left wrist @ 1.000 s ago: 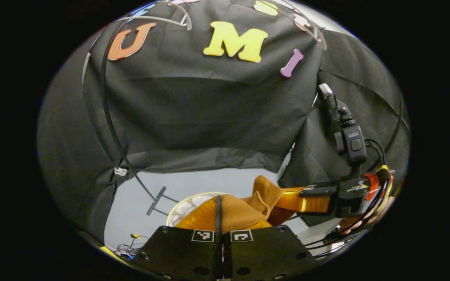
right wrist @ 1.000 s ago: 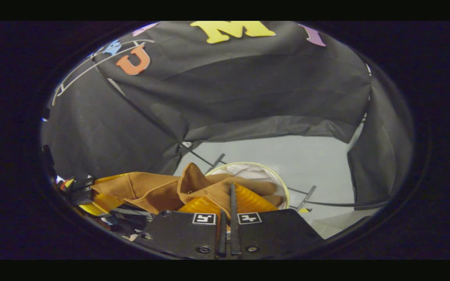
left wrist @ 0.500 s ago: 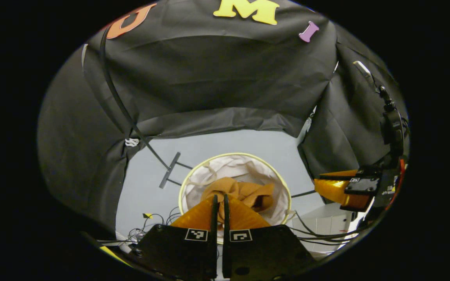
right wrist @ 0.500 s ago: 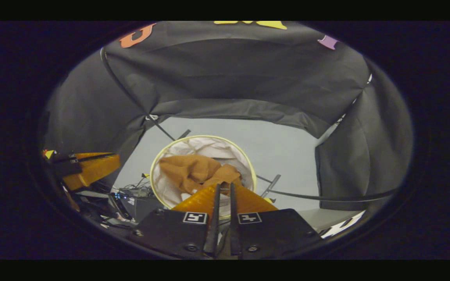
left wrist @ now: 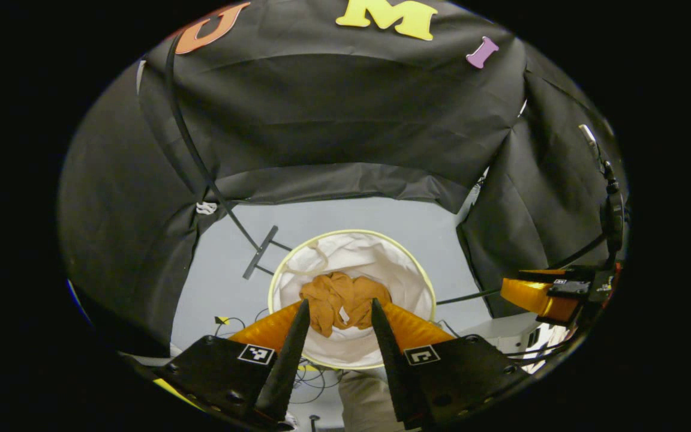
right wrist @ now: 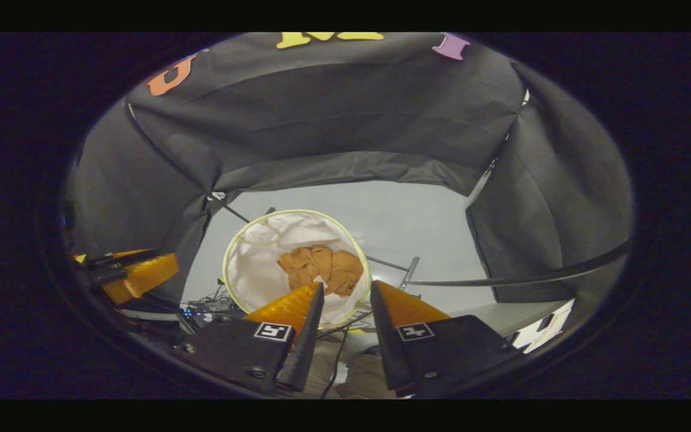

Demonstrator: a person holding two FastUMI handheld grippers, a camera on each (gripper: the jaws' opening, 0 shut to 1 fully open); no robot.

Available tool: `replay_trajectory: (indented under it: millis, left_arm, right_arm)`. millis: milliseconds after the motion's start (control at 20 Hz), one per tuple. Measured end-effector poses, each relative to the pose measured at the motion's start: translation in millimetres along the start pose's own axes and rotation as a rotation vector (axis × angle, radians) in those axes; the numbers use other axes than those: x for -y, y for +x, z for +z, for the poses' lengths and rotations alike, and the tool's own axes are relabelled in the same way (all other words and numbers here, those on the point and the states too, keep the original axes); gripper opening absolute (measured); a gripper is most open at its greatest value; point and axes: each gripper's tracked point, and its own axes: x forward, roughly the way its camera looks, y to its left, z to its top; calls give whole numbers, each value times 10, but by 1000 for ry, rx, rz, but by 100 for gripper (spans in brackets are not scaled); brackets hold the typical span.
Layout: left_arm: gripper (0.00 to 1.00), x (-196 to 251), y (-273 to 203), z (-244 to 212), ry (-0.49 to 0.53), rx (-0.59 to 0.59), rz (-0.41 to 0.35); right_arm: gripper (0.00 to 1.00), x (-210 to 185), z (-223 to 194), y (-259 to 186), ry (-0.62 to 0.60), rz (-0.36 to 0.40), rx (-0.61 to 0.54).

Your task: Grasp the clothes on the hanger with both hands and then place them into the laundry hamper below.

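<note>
With my left gripper (left wrist: pixel 336 312) and right gripper (right wrist: pixel 345 294) both spread and empty above it, the crumpled orange-brown cloth garment (left wrist: pixel 344 302) lies low of centre inside the round white fabric laundry hamper (left wrist: pixel 408 273), apparently just released.

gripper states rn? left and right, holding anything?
Left gripper: open, holding nothing; the orange garment lies in the laundry hamper below.
Right gripper: open, holding nothing.
</note>
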Motion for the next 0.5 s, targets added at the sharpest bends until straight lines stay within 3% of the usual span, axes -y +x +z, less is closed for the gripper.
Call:
replay_trajectory:
  millis: [200, 350, 500]
  left_arm:
    - [89, 130, -169, -243, -16, -5, 27]
    - [90, 216, -318, -493, -28, -17, 61]
    - [95, 339, -503, -771, -48, -20, 95]
  right_arm:
    - [66, 177, -131, -173, 16, 7, 16]
    - [76, 300, -321, -272, 0, 16, 31]
    - [77, 434, -599, -438, -7, 28, 32]
